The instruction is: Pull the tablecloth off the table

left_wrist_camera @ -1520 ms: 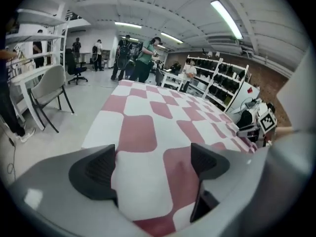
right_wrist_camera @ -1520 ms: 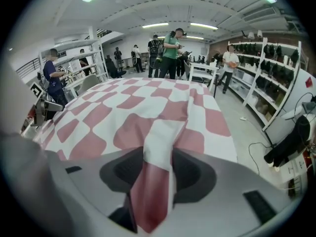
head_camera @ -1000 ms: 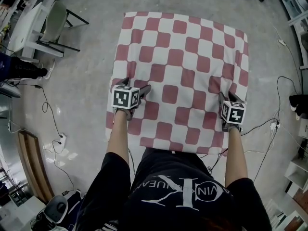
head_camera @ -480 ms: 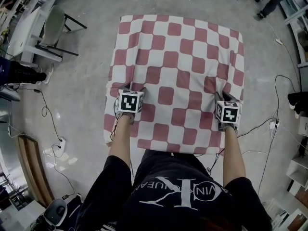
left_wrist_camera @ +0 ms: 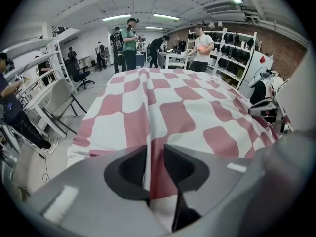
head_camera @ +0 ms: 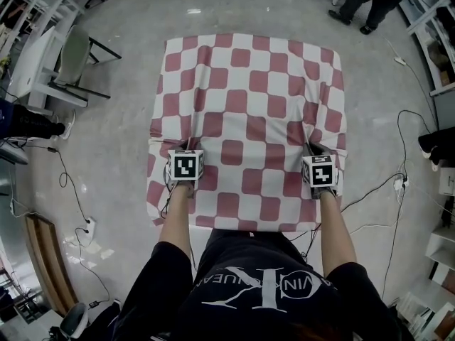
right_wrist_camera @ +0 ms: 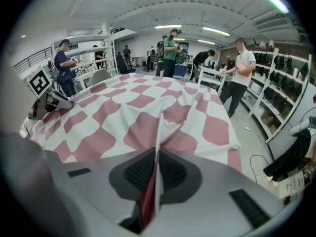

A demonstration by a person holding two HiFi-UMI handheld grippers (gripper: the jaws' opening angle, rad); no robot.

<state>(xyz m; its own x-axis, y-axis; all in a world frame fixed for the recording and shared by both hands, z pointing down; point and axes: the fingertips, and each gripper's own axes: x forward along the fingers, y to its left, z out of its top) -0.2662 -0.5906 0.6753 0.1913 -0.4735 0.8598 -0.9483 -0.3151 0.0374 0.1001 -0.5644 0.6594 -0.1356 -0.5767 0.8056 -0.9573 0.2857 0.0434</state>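
Note:
A red-and-white checked tablecloth (head_camera: 249, 98) covers the whole table in the head view. My left gripper (head_camera: 186, 148) sits on its near left part. In the left gripper view its jaws (left_wrist_camera: 155, 154) are closing on a raised fold of the tablecloth (left_wrist_camera: 163, 98), which fills the narrow gap between them. My right gripper (head_camera: 317, 151) is on the near right part. Its jaws (right_wrist_camera: 157, 157) are closing too, nearly together, with a thin ridge of tablecloth (right_wrist_camera: 133, 112) pinched between the pads. Creases run from both grippers up the cloth.
A chair (head_camera: 75, 55) and a white desk (head_camera: 32, 55) stand on the floor to the left. Cables (head_camera: 78, 183) lie on the left, a power strip (head_camera: 402, 183) on the right. A person's legs (head_camera: 362, 6) are beyond the far right corner. Several people stand behind the table (left_wrist_camera: 129, 43).
Both grippers' jaws stood apart on the flat cloth and have closed onto it. Folds now pucker up at each gripper, and the near edge of the cloth has drawn in slightly.

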